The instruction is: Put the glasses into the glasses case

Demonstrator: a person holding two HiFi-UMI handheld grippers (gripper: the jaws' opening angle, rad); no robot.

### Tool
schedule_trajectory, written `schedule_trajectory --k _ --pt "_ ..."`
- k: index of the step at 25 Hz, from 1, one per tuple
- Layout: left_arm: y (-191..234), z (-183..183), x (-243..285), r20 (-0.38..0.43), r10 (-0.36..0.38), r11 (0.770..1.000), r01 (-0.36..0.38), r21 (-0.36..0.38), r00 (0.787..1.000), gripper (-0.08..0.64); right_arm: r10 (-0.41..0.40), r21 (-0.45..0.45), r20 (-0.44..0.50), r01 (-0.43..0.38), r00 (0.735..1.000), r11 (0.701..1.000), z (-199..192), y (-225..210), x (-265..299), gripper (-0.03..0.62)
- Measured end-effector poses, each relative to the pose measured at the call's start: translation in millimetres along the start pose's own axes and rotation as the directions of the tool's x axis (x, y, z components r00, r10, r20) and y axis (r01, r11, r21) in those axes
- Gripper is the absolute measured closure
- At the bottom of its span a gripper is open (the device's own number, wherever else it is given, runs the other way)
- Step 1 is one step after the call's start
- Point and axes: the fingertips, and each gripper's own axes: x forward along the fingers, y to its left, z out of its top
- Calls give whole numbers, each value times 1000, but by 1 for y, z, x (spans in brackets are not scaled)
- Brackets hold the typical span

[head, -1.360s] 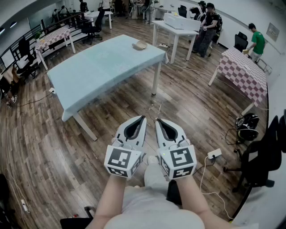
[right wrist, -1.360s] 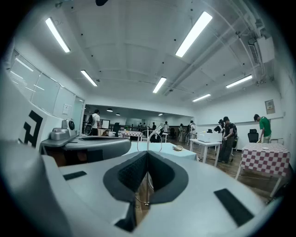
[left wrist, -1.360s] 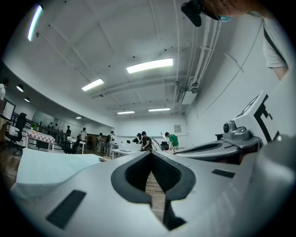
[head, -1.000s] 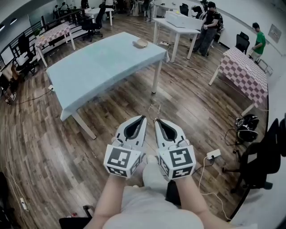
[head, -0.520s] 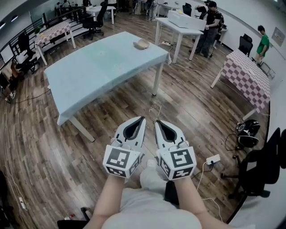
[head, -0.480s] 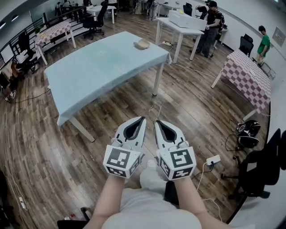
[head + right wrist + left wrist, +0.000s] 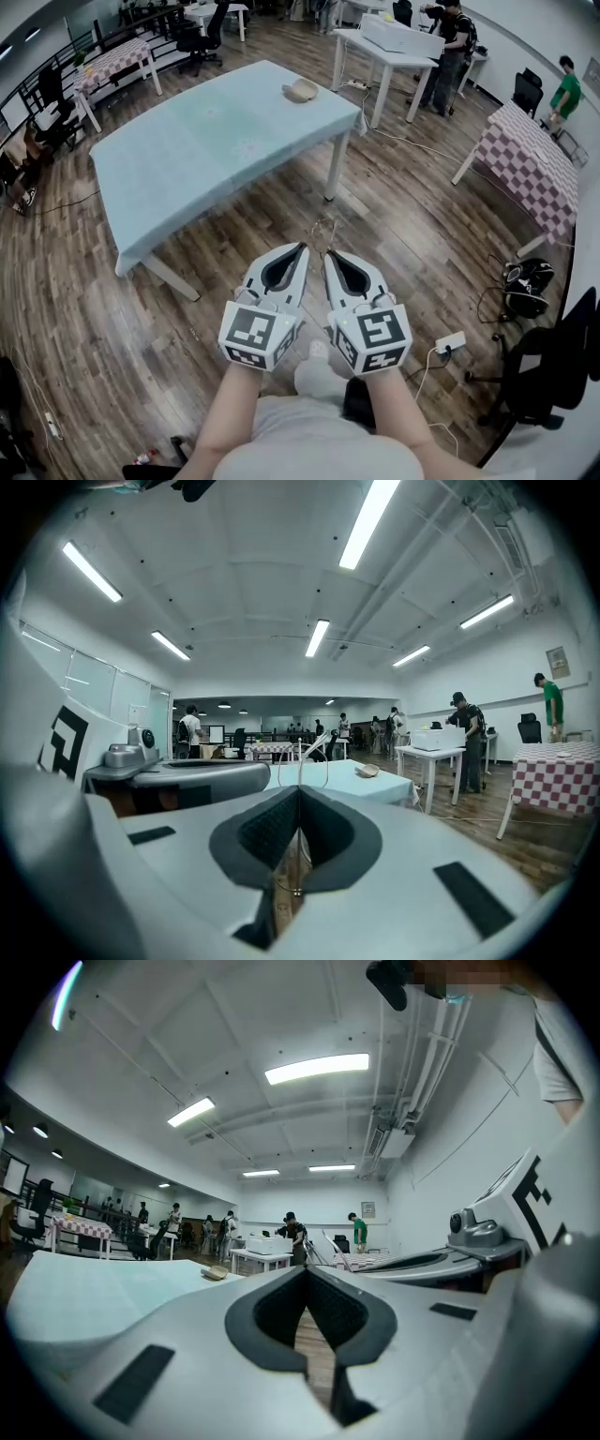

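Table [image 7: 216,141] with glasses case [image 7: 301,91] looms nearer now.

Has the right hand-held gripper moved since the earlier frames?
Yes: the right hand-held gripper has advanced toward the table, leaving the floor power strip farther behind it.

left gripper [image 7: 301,247]: jaws together | right gripper [image 7: 329,254]: clamped on glasses [image 7: 324,231] | both side by side, pointing forward

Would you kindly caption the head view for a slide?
Left gripper shut, right gripper pinching wire-frame glasses, facing a blue-clothed table bearing a tan case.
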Motion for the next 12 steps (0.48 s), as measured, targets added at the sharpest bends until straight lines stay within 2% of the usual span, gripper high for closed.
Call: schedule_trajectory --k 12 --pt "16 0 75 -7 27 1000 -27 -8 1000 552 31 0 -12 -31 999 1000 9 -62 45 583"
